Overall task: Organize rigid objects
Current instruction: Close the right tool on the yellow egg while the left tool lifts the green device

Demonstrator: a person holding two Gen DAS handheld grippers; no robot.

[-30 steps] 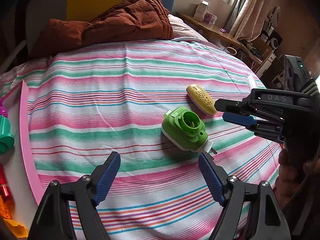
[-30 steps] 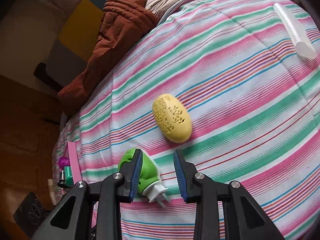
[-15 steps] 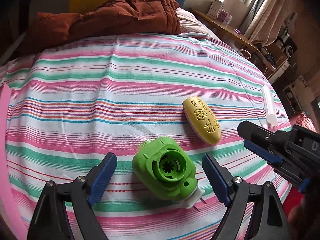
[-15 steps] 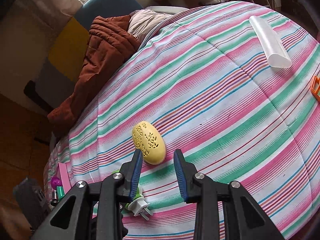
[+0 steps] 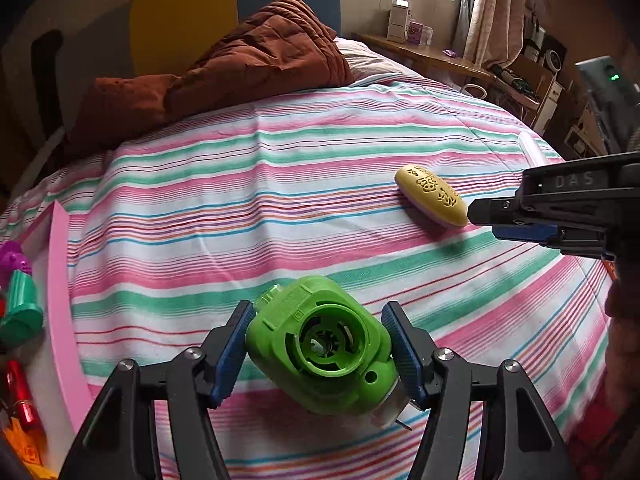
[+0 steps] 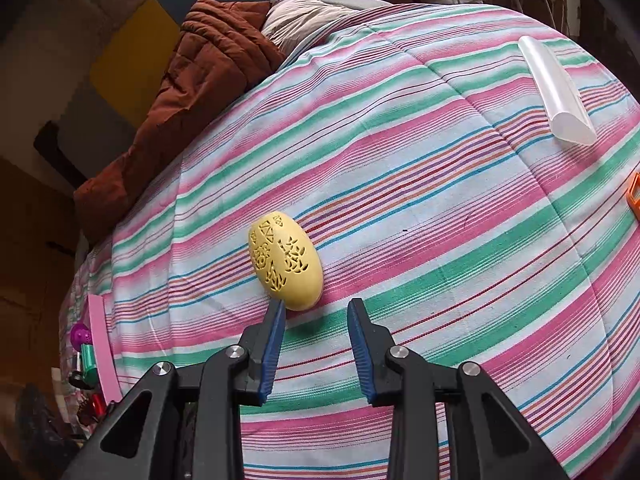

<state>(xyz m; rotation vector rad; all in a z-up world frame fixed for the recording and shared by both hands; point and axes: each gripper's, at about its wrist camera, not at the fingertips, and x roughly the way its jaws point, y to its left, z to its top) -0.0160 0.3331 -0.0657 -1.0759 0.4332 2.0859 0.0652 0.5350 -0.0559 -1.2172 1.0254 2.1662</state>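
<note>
A green plug-in device (image 5: pixel 320 344) with a round socket and metal prongs sits between the blue pads of my left gripper (image 5: pixel 317 305). The jaws are closing, and both pads touch its sides. It is tilted above the striped bedspread (image 5: pixel 280 184). A yellow oval case with a cut-out pattern (image 5: pixel 432 196) lies further right on the bed. My right gripper (image 6: pixel 317 304) hovers just short of the yellow case (image 6: pixel 286 266). Its jaws stand narrowly apart with nothing between them, and its left fingertip is at the case's near end. From the left wrist view, the right gripper (image 5: pixel 492 220) reaches in from the right.
A pink tray (image 5: pixel 60 300) at the bed's left edge holds a teal piece (image 5: pixel 20 308) and purple and red toys. A translucent white tube (image 6: pixel 556 92) and an orange item (image 6: pixel 634 196) lie at the right. A brown quilt (image 5: pixel 240 68) is bunched at the headboard.
My left gripper has moved in over the green device and its jaws have narrowed onto it. The yellow case has come to sit just ahead of the right gripper's tips.
</note>
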